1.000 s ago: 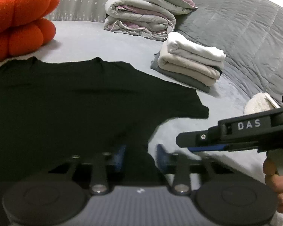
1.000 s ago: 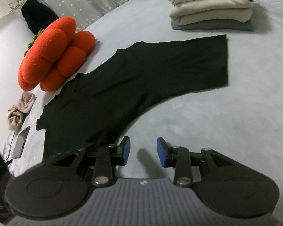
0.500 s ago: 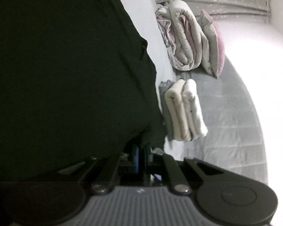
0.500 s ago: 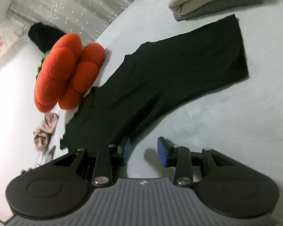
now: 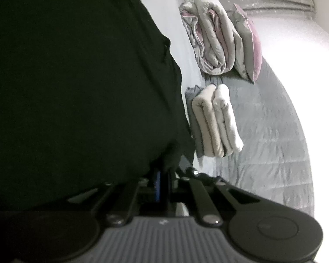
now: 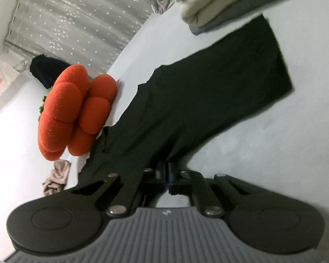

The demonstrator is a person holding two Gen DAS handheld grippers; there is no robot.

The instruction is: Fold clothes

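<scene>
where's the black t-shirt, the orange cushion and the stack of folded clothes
black t-shirt (image 6: 208, 100): right wrist view, mid body
orange cushion (image 6: 74, 111): right wrist view, central lobe
stack of folded clothes (image 5: 215, 120): left wrist view, cream layer

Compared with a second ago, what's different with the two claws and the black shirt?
Both claws closed on the shirt. The left claw rolled sideways, moved onto the shirt's edge and shut on it. The right claw stood open over bare bed beside the shirt, then shut on the edge. The shirt still lies flat; the folded stack and orange cushion stayed put.
</scene>
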